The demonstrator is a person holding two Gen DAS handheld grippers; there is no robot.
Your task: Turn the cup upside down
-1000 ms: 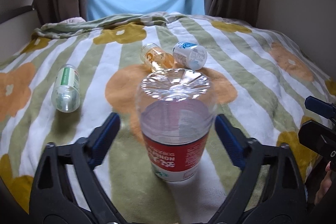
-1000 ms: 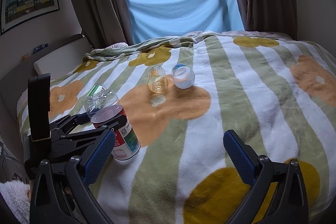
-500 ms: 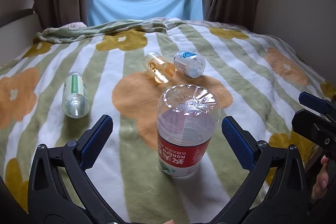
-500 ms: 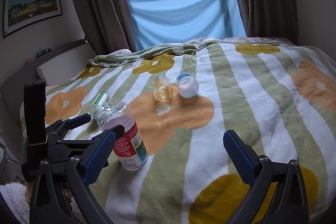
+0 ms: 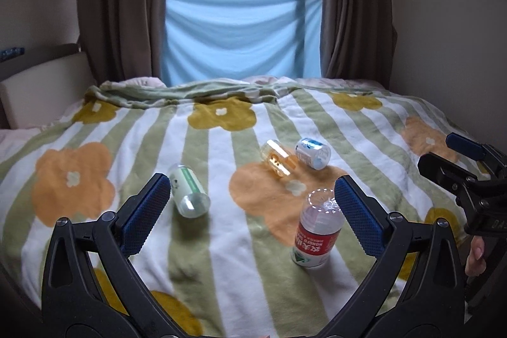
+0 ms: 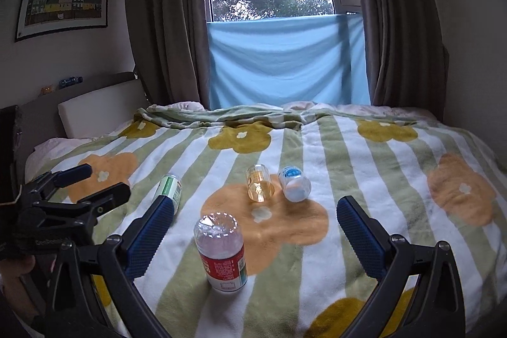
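Red-labelled clear cup (image 5: 318,232) stands upside down on the striped floral blanket (image 5: 221,243) — ribbed base up, open rim down, at the edge of an orange flower patch. Nothing touches it.

Left gripper (image 5: 252,213): jaws spread wide, empty; the cup sits just inside the right-hand blue pad (image 5: 358,216) in the left wrist view, clear of it. Right gripper (image 6: 253,238): likewise spread wide and empty, with the cup low between its pads, nearer the left one, no contact.

Three more cups lie on their sides further up the blanket: a green-labelled one (image 5: 188,190) to the left, an amber-tinted one (image 5: 279,159) and a blue-labelled one (image 5: 313,153) just beside each other beyond the standing cup.

Behind the bed — a blue cloth (image 6: 286,59) hangs across the lower window between brown curtains (image 6: 164,21); a framed picture (image 6: 61,3) hangs on the left wall.
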